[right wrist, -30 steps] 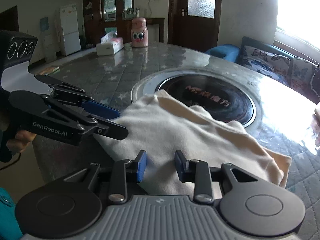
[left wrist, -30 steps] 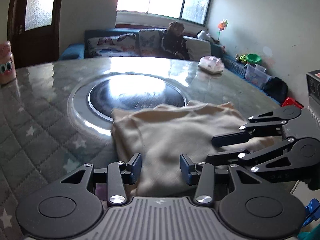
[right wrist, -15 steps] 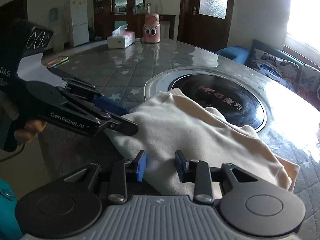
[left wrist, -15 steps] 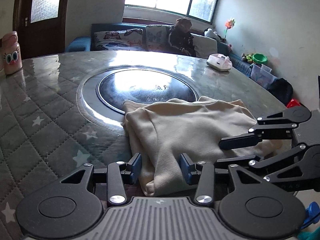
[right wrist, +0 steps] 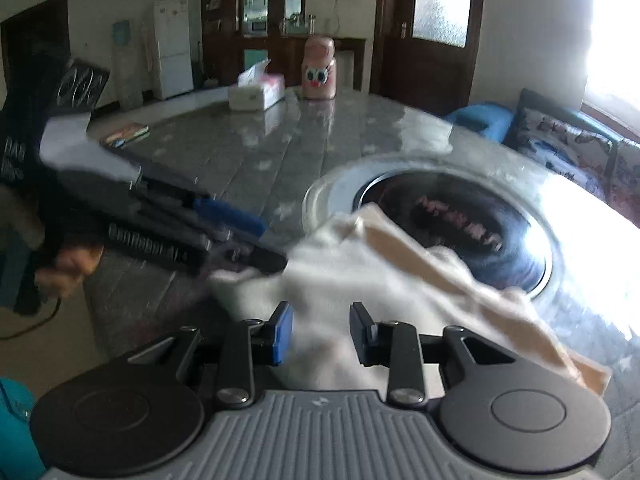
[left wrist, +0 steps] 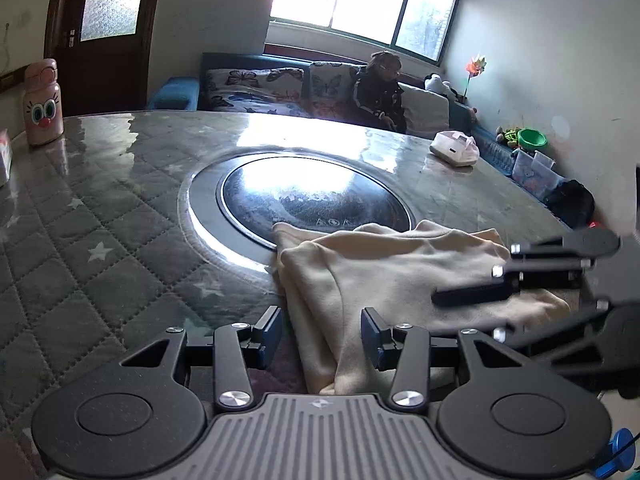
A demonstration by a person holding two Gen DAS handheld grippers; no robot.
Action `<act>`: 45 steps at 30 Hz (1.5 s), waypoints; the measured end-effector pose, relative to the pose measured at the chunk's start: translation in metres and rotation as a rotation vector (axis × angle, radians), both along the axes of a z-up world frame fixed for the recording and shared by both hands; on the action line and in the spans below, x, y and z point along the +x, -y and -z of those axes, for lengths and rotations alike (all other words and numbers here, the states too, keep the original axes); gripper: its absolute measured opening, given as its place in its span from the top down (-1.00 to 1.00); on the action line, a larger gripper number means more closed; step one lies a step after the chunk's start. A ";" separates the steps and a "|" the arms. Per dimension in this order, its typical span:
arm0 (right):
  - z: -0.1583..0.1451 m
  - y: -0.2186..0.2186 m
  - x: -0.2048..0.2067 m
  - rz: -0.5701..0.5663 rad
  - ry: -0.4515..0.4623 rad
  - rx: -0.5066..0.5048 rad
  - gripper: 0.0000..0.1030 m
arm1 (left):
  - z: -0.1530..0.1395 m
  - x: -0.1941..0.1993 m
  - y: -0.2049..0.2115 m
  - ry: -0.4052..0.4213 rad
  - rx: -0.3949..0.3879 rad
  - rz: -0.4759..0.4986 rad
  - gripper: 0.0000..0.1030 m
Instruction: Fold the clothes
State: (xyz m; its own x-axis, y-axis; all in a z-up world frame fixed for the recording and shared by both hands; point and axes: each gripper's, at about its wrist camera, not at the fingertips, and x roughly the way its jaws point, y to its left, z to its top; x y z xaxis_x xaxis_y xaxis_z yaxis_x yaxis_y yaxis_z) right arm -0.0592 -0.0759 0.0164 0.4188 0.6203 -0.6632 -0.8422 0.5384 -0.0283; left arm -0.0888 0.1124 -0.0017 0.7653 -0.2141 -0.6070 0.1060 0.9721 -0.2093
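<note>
Backing off from the cream garment (left wrist: 384, 276) | it lies doubled at the near rim of the dark round plate (left wrist: 316, 196); left gripper (left wrist: 321, 334) and right gripper (right wrist: 320, 334) both gape, holding nothing | cloth shifted slightly; a fold seems just laid.

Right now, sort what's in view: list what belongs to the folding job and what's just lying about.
For the job:
cream garment
left gripper, open
right gripper, open

Lying about:
pink cartoon bottle
tissue box
white pouch
booklet
round glass inset
</note>
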 end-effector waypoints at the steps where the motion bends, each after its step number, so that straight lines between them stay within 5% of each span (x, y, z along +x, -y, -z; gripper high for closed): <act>1: -0.001 0.000 0.004 0.013 0.007 0.002 0.40 | 0.000 0.002 0.001 0.000 0.000 0.002 0.09; 17: 0.020 -0.001 0.080 0.218 -0.061 0.012 0.41 | 0.005 0.016 0.000 -0.039 0.008 0.001 -0.02; 29: -0.006 -0.015 0.006 -0.008 0.068 -0.021 0.18 | -0.004 0.021 -0.015 -0.066 0.015 -0.088 -0.46; 36: -0.001 -0.041 -0.034 -0.150 0.119 -0.045 0.15 | -0.018 0.020 -0.029 -0.041 0.005 -0.163 -0.97; 45: 0.012 -0.066 -0.044 -0.169 0.156 -0.098 0.21 | -0.024 0.020 -0.039 -0.040 -0.079 -0.176 -1.00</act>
